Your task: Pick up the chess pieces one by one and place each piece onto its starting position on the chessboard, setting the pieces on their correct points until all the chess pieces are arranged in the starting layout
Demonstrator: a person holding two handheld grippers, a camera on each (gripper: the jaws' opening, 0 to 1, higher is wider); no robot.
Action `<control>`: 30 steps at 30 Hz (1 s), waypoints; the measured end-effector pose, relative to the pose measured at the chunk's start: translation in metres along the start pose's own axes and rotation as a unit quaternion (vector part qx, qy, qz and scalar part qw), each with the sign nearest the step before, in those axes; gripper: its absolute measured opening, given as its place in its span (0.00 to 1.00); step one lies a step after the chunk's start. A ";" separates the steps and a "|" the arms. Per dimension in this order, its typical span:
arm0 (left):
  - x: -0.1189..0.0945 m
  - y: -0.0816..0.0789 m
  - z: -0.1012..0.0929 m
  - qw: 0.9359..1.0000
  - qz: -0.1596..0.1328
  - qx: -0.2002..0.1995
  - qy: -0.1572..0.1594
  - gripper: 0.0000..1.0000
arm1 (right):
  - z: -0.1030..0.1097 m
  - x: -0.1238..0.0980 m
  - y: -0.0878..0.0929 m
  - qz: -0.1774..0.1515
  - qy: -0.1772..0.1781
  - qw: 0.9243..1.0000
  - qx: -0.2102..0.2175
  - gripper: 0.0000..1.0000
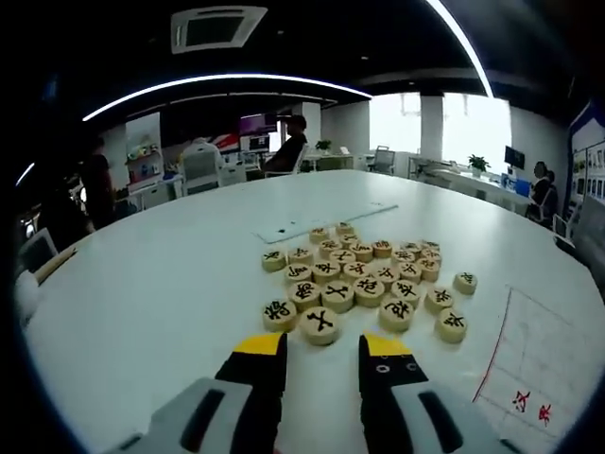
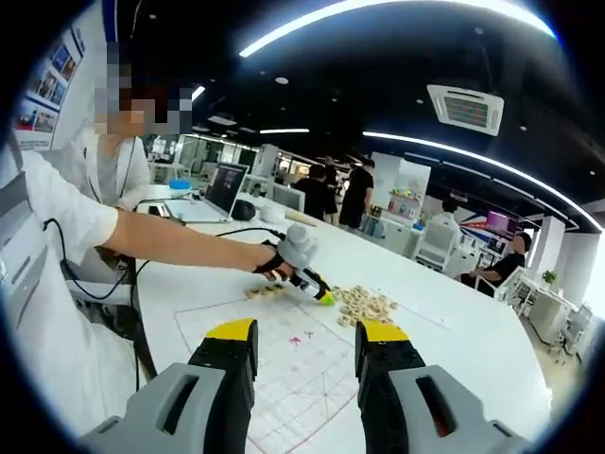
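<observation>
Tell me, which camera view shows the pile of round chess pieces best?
The left gripper view: the chess pieces lie close ahead of its jaws, their black characters visible. In the right gripper view they are a small, distant cluster beyond the chessboard, markings too small to tell.

So the chess pieces (image 1: 364, 279) sit bunched in a loose heap on the table (image 1: 161, 284), just ahead of the left gripper (image 1: 321, 364), whose jaws stand apart with nothing between them. The chessboard (image 1: 544, 364) lies to the right of the heap, near edge. In the right gripper view, the board (image 2: 284, 364) is right under the right gripper (image 2: 304, 355), and the pile (image 2: 364, 303) is beyond it. A laptop (image 2: 222, 194) sits far left.
</observation>
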State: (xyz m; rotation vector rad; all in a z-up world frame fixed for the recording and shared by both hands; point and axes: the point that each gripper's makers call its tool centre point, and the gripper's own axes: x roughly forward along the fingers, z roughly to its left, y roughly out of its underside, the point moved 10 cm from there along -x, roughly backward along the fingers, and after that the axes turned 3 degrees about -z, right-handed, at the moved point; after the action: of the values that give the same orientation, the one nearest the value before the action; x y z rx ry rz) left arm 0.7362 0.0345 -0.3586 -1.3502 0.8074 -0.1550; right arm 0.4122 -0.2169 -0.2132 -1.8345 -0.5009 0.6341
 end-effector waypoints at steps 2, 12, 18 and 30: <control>0.003 -0.001 0.002 1.000 -0.002 -0.009 -0.002 0.32 | 0.000 0.000 0.001 0.001 0.000 1.000 0.001 0.42; 0.002 -0.003 -0.003 1.000 0.000 0.009 -0.013 0.19 | -0.001 -0.002 0.001 0.002 0.003 1.000 0.000 0.42; -0.019 -0.005 -0.005 1.000 -0.003 0.003 -0.002 0.20 | -0.001 -0.002 0.000 0.001 0.001 1.000 -0.001 0.42; -0.110 -0.007 -0.003 0.999 -0.037 -0.020 0.029 0.20 | 0.003 -0.002 -0.002 -0.002 -0.004 1.000 -0.004 0.42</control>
State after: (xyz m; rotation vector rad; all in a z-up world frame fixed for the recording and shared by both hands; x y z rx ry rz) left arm 0.6573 0.0895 -0.3052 -1.4193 0.8132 -0.2387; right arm 0.4089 -0.2150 -0.2116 -1.8389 -0.5124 0.6368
